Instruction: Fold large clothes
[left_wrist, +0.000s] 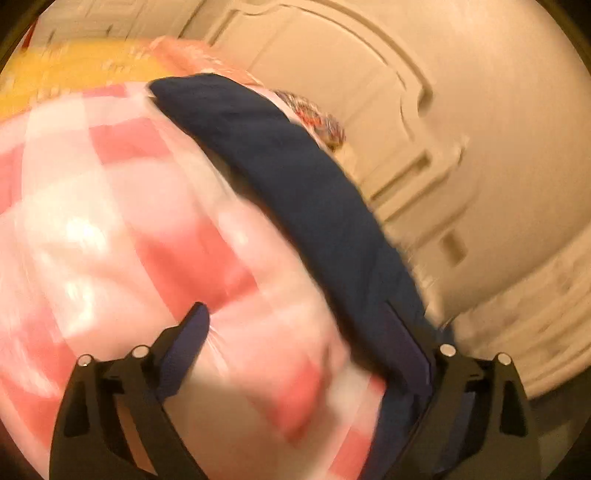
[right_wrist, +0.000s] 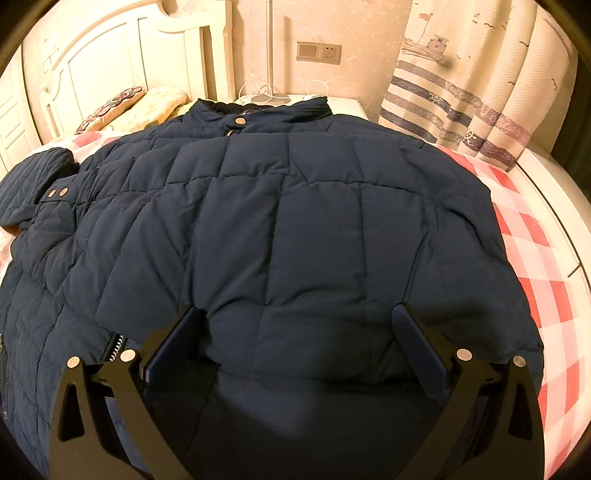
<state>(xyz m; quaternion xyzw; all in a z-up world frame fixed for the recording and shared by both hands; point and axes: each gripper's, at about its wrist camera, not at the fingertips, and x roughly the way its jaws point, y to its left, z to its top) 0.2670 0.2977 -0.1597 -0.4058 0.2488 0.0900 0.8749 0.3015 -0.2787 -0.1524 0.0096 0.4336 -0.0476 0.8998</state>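
Note:
A large navy quilted jacket (right_wrist: 288, 229) lies spread on the bed, collar at the far end, one sleeve folded over at the left. My right gripper (right_wrist: 299, 321) is open just above the jacket's lower part, fingers spread wide. In the blurred left wrist view a navy strip of the jacket (left_wrist: 295, 177) runs diagonally across the checked bedcover. My left gripper (left_wrist: 295, 314) is open; its right finger (left_wrist: 410, 350) lies against the jacket's edge and its left finger is over the cover.
The bed has a pink and white checked cover (right_wrist: 535, 258). A cream headboard (right_wrist: 122, 55) and pillows (right_wrist: 147, 107) stand at the far left, a white nightstand (right_wrist: 347, 107) and a striped curtain (right_wrist: 461, 92) behind. A cream wardrobe door (left_wrist: 406, 110) fills the left wrist view's right side.

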